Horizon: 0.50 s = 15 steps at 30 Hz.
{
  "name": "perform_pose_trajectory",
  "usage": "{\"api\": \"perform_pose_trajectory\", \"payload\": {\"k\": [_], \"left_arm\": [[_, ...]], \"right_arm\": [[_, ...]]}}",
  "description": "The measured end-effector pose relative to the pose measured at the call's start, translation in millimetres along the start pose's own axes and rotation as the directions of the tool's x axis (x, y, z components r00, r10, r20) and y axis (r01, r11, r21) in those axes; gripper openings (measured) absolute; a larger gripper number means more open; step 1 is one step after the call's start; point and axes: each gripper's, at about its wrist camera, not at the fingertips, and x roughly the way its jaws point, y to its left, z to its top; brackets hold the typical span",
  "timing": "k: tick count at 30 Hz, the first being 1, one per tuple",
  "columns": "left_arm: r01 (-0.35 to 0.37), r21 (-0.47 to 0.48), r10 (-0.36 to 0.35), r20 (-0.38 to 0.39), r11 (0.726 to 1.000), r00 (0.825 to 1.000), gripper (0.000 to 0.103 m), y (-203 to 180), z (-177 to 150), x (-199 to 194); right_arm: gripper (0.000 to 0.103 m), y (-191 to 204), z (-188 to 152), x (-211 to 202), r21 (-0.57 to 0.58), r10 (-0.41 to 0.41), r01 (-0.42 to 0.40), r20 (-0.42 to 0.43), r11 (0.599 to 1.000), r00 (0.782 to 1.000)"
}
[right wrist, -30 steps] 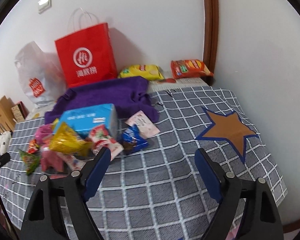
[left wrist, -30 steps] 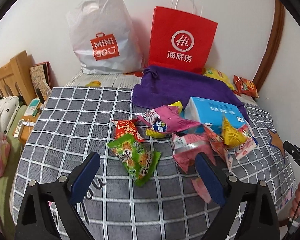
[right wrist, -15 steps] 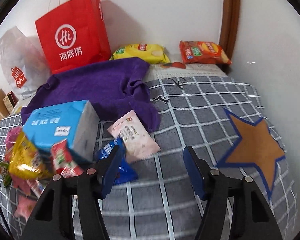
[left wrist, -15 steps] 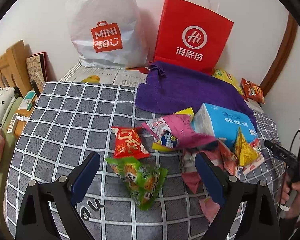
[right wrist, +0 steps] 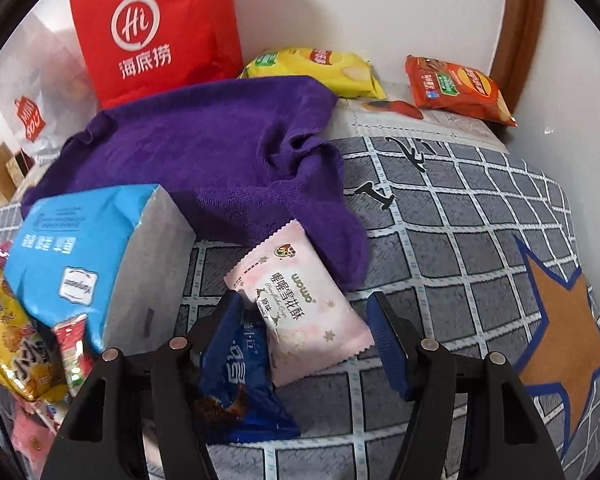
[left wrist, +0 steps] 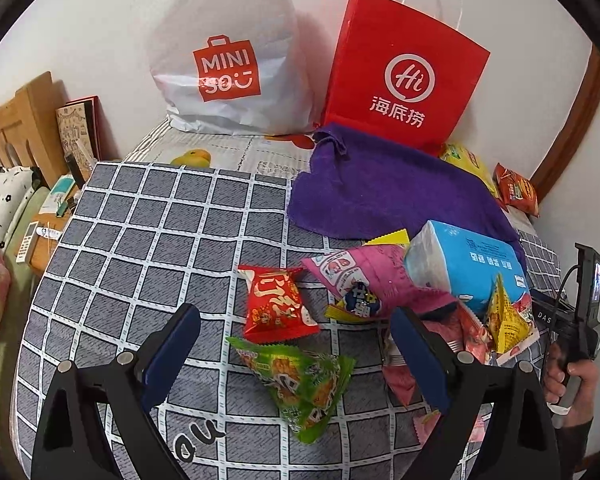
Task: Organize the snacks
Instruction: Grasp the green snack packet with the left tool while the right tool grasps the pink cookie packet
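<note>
The right gripper [right wrist: 304, 332] hangs low over a grey checked cover [right wrist: 460, 240], jaws apart with nothing clamped. A pink packet [right wrist: 300, 304] lies flat between them, its near end inside the gap, its long axis running from near right to far left, slanting across the gap. A blue packet [right wrist: 240, 384] touches it on the left. The pink packet is soft, sealed and pillow-shaped. The left gripper [left wrist: 296, 360], jaws apart and empty, hovers over a green packet [left wrist: 300, 384] farther left.

Both wrist views tilt down over the bed; right sits nearer; both share the towel [left wrist: 384, 188] [right wrist: 220, 152] and red bag [left wrist: 404, 72] [right wrist: 156, 28].
</note>
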Motion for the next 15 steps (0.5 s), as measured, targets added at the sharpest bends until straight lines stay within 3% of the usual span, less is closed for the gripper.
{"api": "perform_pose_trajectory", "payload": {"k": [5, 10, 11, 13, 15], "left_arm": [[-0.022, 0.002, 0.022, 0.009, 1.0, 1.0, 0.095, 7.4, 0.0, -1.0], [-0.022, -0.016, 0.022, 0.001, 1.0, 1.0, 0.095, 19.3, -4.3, -2.6], [-0.022, -0.02, 0.022, -0.002, 1.0, 1.0, 0.095, 22.3, -6.2, -3.1], [-0.019, -0.024, 0.018, -0.009, 1.0, 1.0, 0.095, 27.3, -9.7, -3.1], [-0.018, -0.022, 0.017, -0.018, 1.0, 1.0, 0.095, 31.0, -13.1, -2.4]], "right_arm": [[0.042, -7.1, -4.6, -10.5, 0.011, 0.022, -0.022, 0.015, 1.0, 1.0], [0.033, -20.2, -13.3, -41.2, 0.048, -0.004, 0.002, 0.06, 0.999, 0.998], [0.027, -23.0, -16.8, -48.8, 0.059, -0.006, 0.002, 0.07, 0.998, 0.997], [0.02, -27.5, -22.8, -57.3, 0.08, 0.02, -0.026, 0.07, 0.996, 0.997], [0.02, -28.4, -30.2, -61.3, 0.092, 0.038, -0.044, 0.06, 0.995, 0.997]]}}
